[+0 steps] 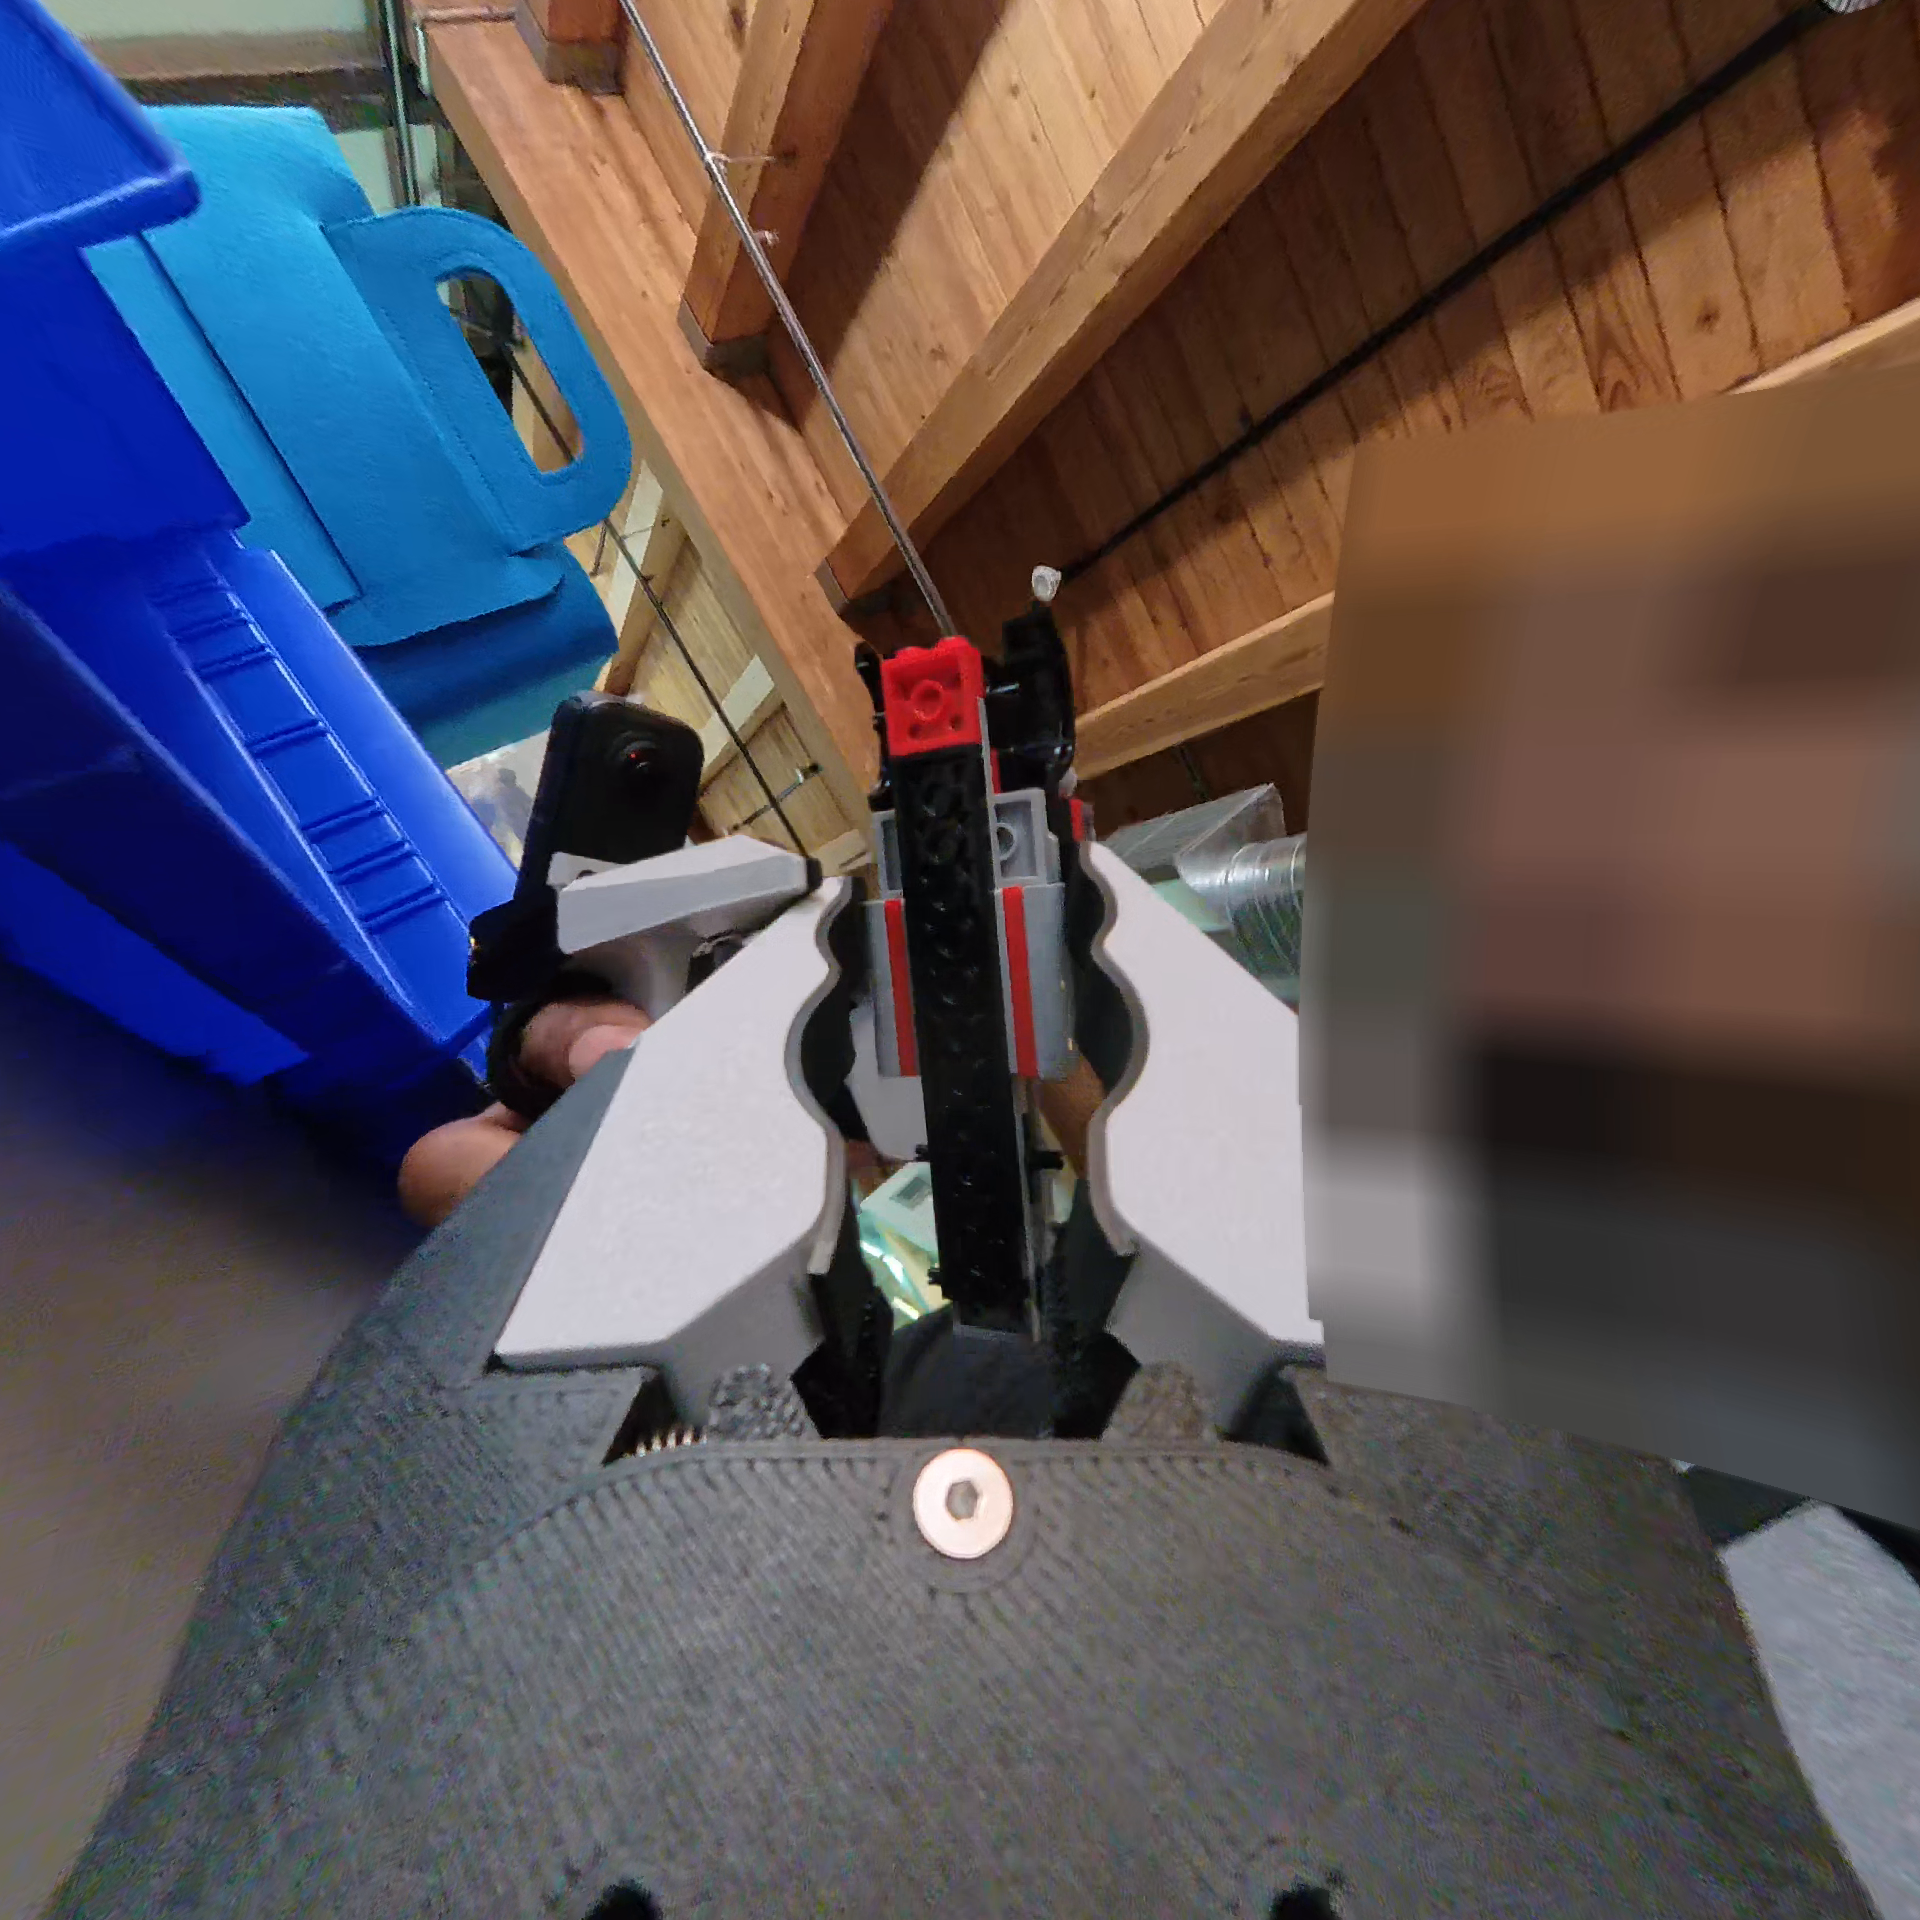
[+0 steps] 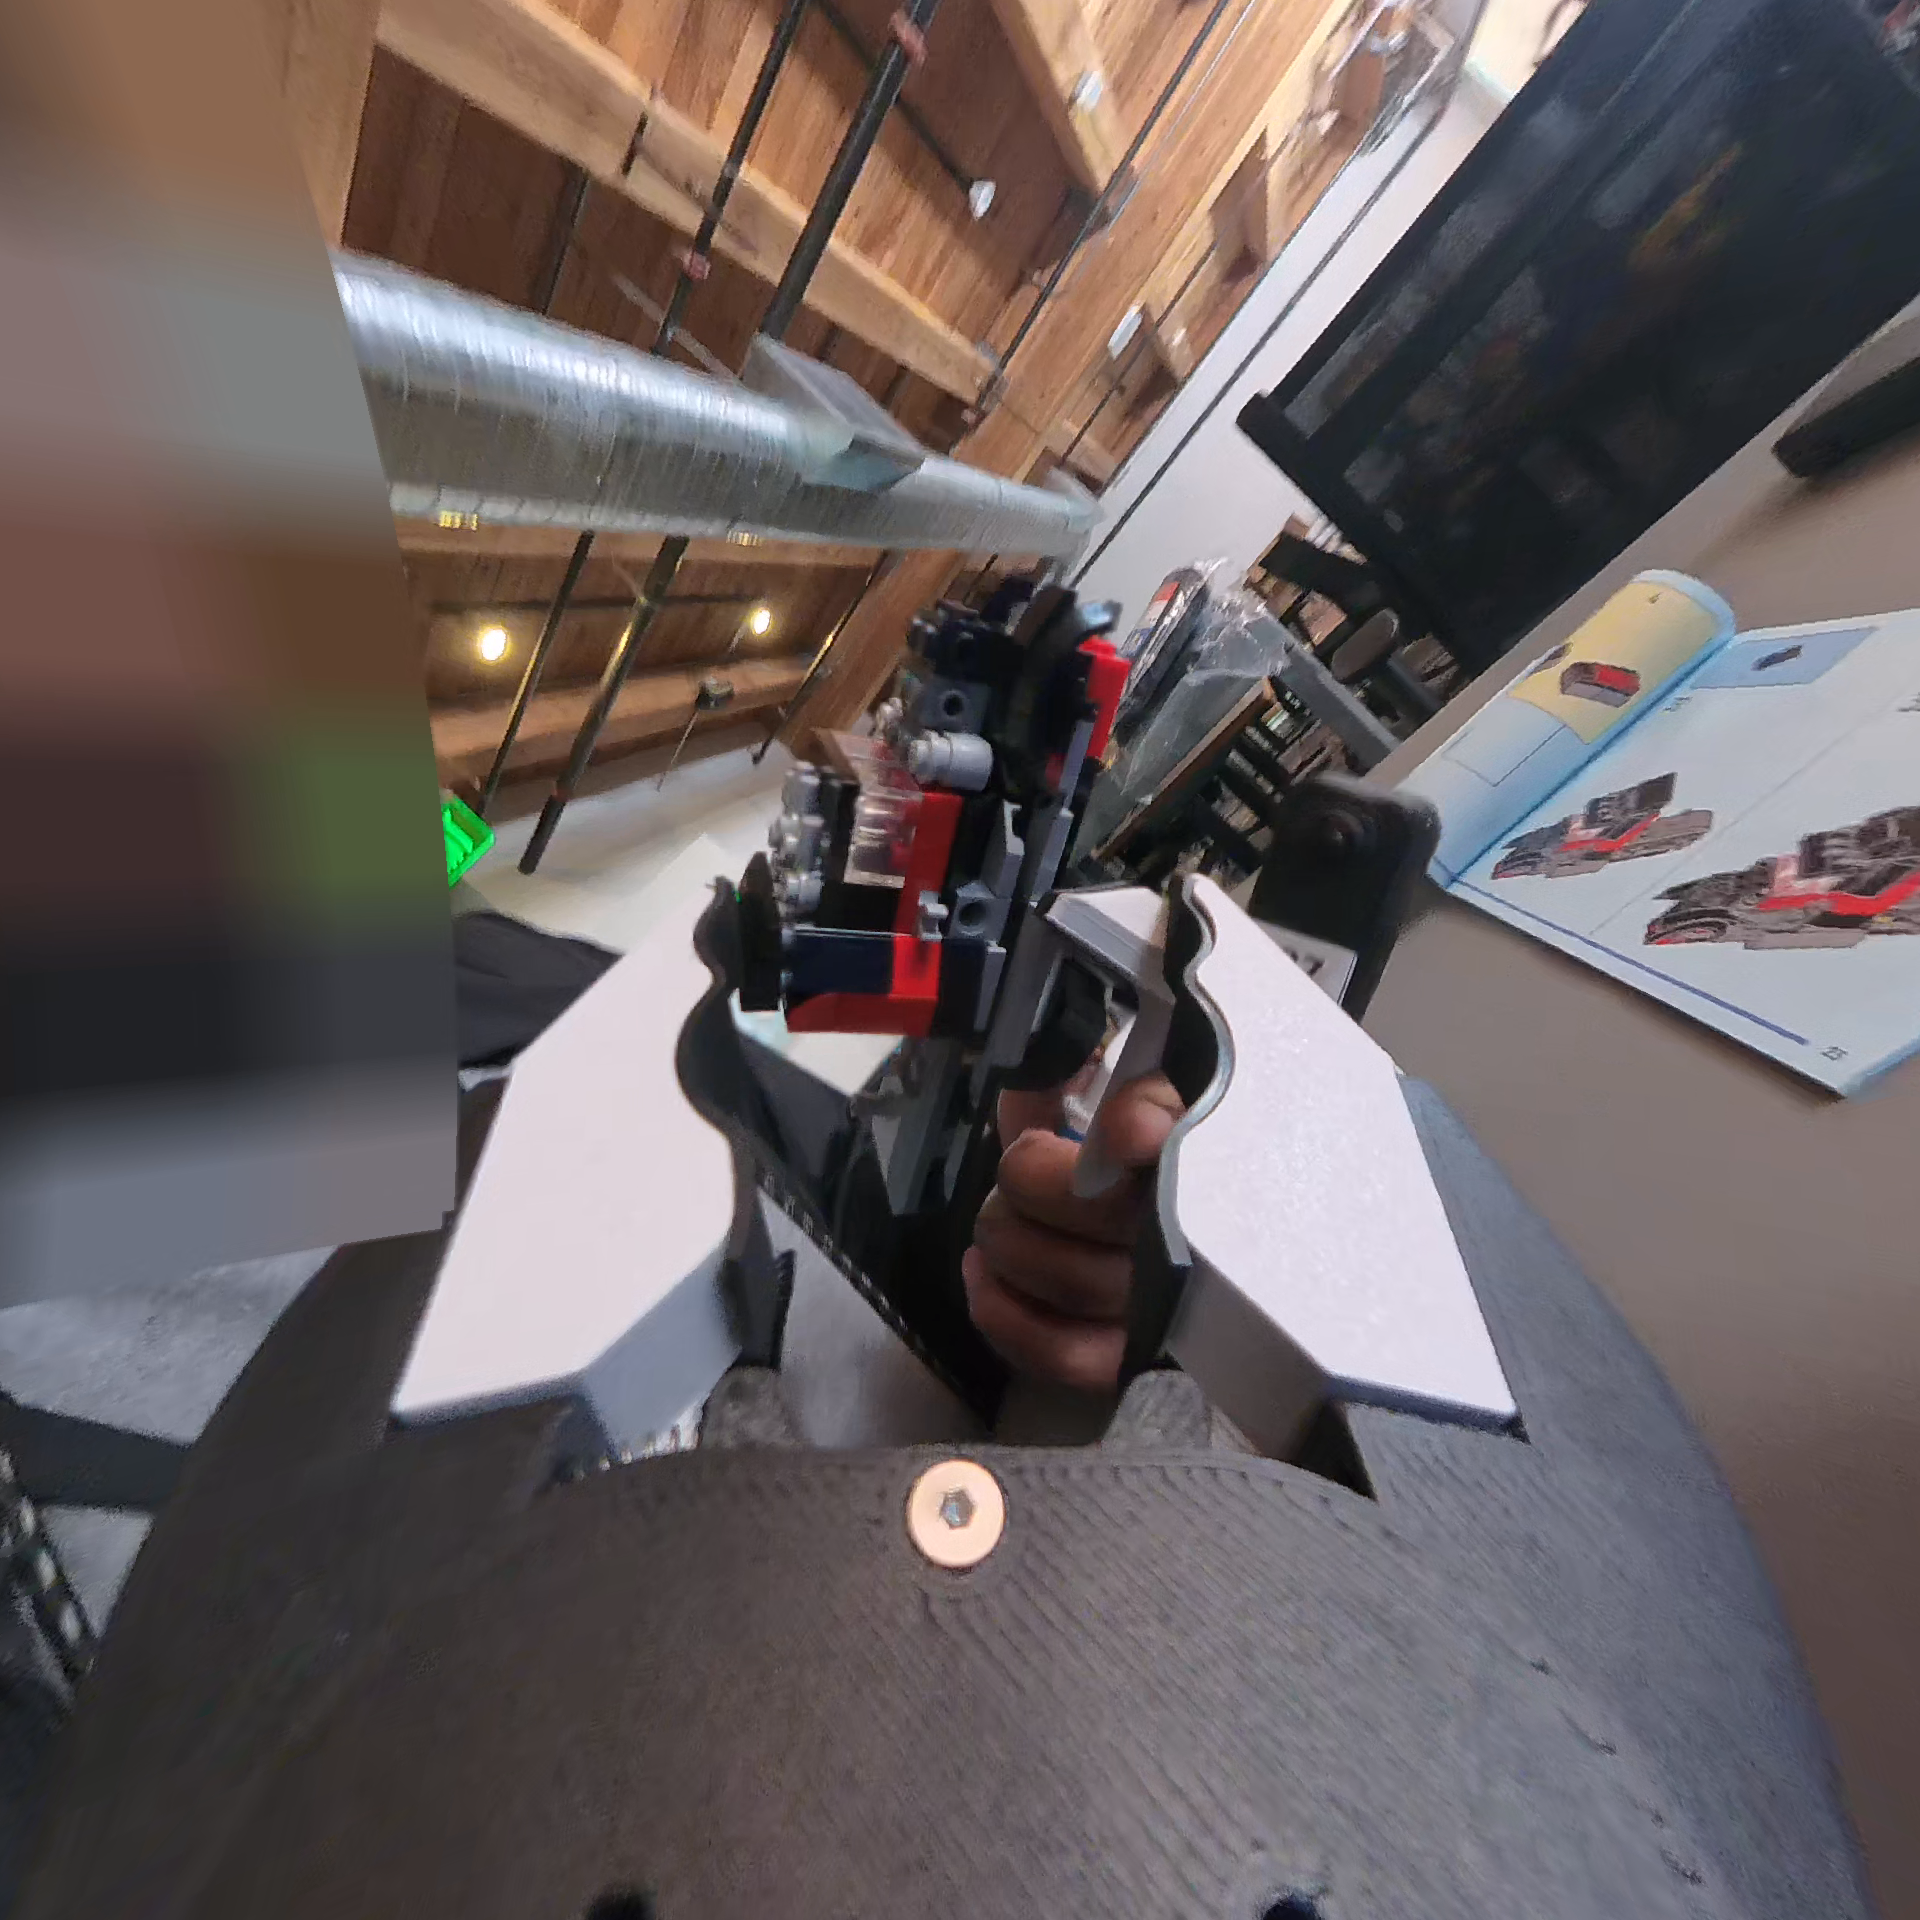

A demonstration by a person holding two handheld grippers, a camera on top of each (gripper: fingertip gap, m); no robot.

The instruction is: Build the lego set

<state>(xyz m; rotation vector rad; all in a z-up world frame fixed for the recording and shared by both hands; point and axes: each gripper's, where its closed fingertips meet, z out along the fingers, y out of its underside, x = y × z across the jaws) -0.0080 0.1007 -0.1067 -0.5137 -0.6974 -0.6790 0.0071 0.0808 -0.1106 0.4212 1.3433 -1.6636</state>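
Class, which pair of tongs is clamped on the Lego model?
The left tongs: they squeeze the Lego model on its grey-and-red sides, while the right tongs gape wider around it.

lego model (image 1: 961, 935) fills left jaws | blue bins (image 1: 187, 623) close left | right gripper (image 1: 675, 914) alongside

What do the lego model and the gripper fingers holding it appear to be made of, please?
Lego model: hard moulded plastic, glossy, judging by crisp studs and shine. Left gripper fingers: probably 3D-printed plastic, matte grey and grainy. Its black body shows fine printed layer lines.
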